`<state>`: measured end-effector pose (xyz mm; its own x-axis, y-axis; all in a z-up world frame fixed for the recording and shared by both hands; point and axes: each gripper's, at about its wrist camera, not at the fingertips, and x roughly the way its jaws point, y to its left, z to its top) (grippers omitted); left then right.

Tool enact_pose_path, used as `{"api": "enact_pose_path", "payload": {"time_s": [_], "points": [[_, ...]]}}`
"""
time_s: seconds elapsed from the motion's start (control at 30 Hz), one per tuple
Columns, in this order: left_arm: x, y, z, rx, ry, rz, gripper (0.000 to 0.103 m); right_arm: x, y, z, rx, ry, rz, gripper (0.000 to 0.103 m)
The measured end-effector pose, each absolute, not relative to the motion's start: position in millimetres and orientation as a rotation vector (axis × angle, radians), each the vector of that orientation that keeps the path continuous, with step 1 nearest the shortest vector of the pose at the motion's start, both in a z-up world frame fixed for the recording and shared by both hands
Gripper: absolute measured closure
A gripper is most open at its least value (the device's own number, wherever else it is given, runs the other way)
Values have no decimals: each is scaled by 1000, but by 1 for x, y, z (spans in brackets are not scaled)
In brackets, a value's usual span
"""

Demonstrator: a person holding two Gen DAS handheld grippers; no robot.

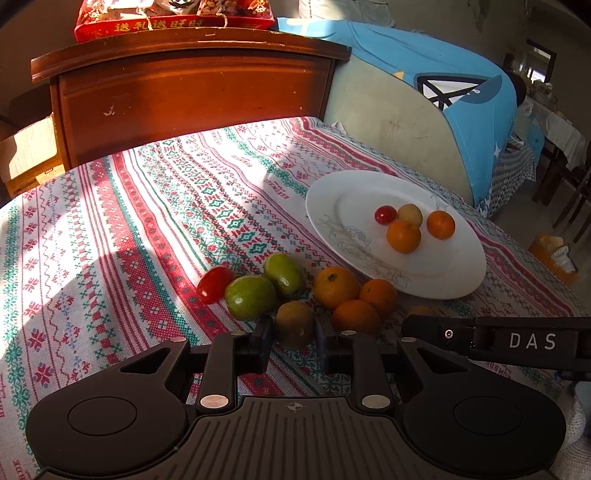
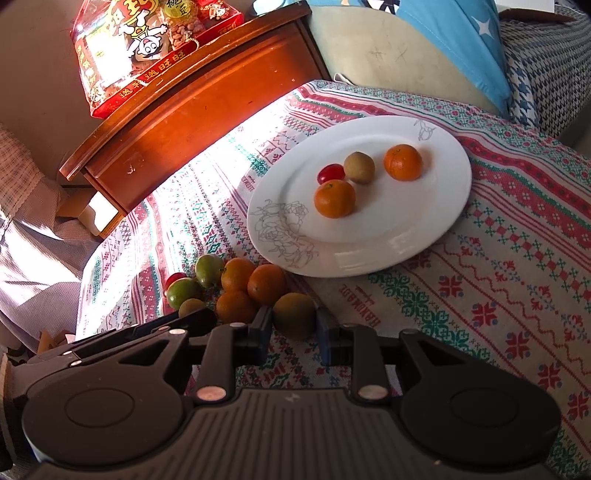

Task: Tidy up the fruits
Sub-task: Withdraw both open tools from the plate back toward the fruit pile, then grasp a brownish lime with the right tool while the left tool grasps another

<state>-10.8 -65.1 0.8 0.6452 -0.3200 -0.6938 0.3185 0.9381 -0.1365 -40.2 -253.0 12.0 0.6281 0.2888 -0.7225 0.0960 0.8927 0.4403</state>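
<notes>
The left gripper (image 1: 294,338) has its jaws set either side of a brown kiwi (image 1: 294,324) that lies on the patterned cloth (image 1: 110,240) over the worktop. Both pads sit at the kiwi's flanks, looking clamped on it, though contact on the right side is hard to confirm. Just beyond it lie two green fruits (image 1: 251,297), a red tomato (image 1: 214,284) to their left, and three oranges (image 1: 336,287) to the right.

The right gripper (image 2: 293,326) brackets another brownish fruit (image 2: 294,314) in the same way, its jaws close against both sides, seemingly closed on it. This fruit sits at the near right edge of the pile, with the oranges (image 2: 266,283) just behind it to the left. In the left view the right gripper's arm (image 1: 495,338) reaches in from the right, marked DAS, and a sliver of its fruit shows above the tip.

The white plate (image 2: 424,229) rests on the cloth beyond the pile, near it but apart. On the plate are two oranges (image 2: 334,198), a small tomato (image 2: 330,172) and a pale brown fruit (image 2: 359,167); the tomato touches the pale fruit, and the second orange sits apart to the right.

A wooden cabinet (image 1: 184,96) stands behind the worktop, with a red gift pack (image 1: 173,16) on top.
</notes>
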Motion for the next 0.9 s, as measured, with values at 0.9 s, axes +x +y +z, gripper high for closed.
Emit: {"api": "enact_pose_path", "payload": {"time_s": [0.9], "points": [[-51,-62,26,-22,782,-330,82,-71,-255,43,412,823,140,78]]}}
